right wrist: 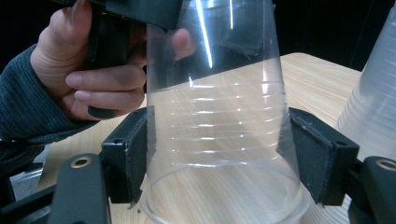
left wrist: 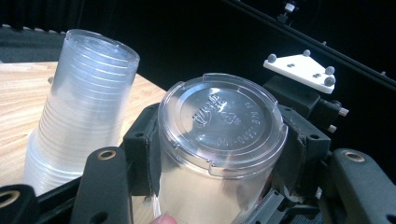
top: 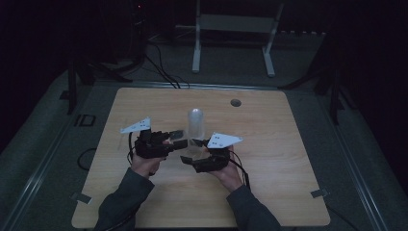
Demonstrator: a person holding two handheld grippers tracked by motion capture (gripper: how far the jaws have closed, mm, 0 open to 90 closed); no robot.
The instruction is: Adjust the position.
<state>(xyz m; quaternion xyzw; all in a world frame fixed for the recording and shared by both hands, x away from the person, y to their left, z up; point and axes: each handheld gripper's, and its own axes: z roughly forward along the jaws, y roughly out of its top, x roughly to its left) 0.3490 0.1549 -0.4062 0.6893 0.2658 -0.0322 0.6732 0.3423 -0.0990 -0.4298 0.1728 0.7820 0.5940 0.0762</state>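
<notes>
1. The high view is looking dim and grainy, with the room fading to black around the bench (top: 269, 144).
2. Both gripper views are looking brighter and sharper.
3. Overhead light is streaking white glare down the clear cup (right wrist: 219, 121).
4. The stack of cups (left wrist: 79, 112) is glowing softly, slightly out of focus.

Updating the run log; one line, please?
left gripper: shut on clear cup | right gripper: shut on clear cup | cup stack: on table

Clear cup (left wrist: 219, 154) between black fingers (left wrist: 140, 154), stack (left wrist: 79, 112) beside.
</notes>
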